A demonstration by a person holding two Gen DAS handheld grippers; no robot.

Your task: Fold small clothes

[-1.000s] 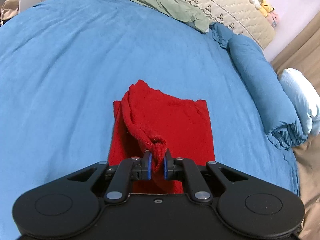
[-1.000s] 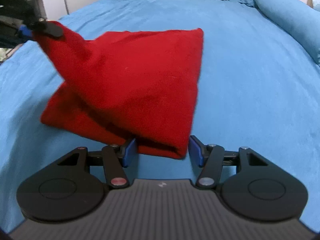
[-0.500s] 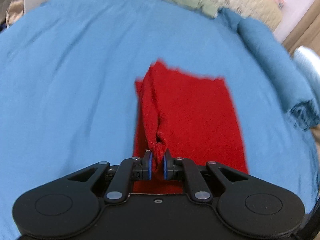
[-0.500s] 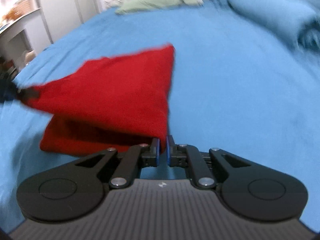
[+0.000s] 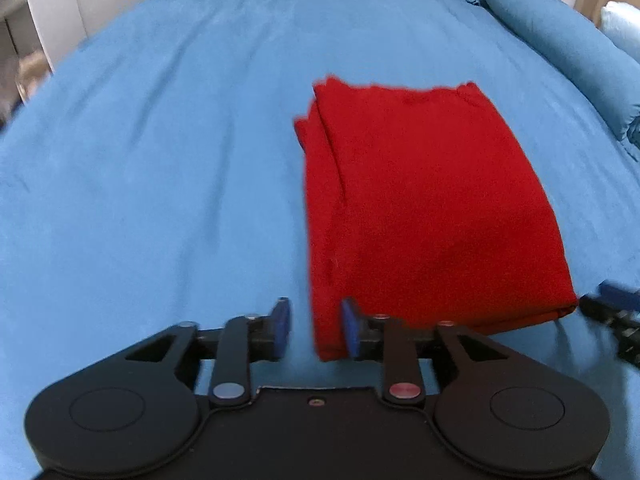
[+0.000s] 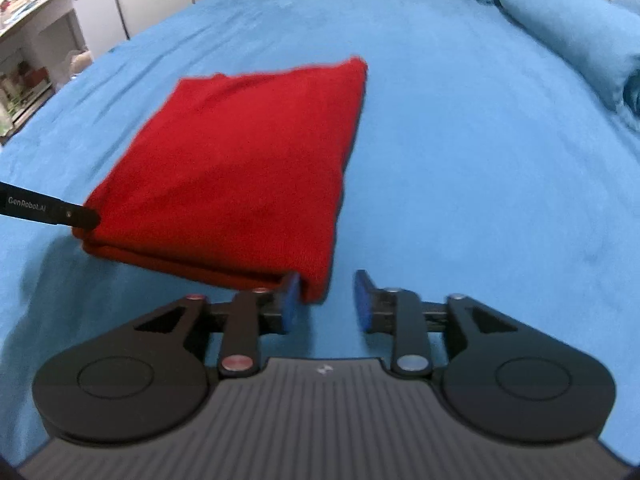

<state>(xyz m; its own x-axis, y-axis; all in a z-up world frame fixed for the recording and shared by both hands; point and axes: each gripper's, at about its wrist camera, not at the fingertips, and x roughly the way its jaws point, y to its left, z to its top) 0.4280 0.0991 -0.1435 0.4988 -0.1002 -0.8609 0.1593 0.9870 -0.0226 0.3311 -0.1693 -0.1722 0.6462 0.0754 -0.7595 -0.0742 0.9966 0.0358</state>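
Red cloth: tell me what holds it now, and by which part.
Nothing holds it. The red cloth lies folded on the blue bedspread; the left gripper and right gripper stand open at its near corners.

Red garment (image 5: 424, 200) of fuzzy matt knit cloth, blue bedspread (image 5: 160, 160) of soft matt brushed fabric, left gripper (image 5: 314, 328) of matt black plastic, fingers (image 5: 280, 320) with blue pads, round metal pivot pins

Left hand-held gripper (image 5: 313, 330), right hand-held gripper (image 6: 326, 300): black bodies, blue pads, red and silver pivot screws
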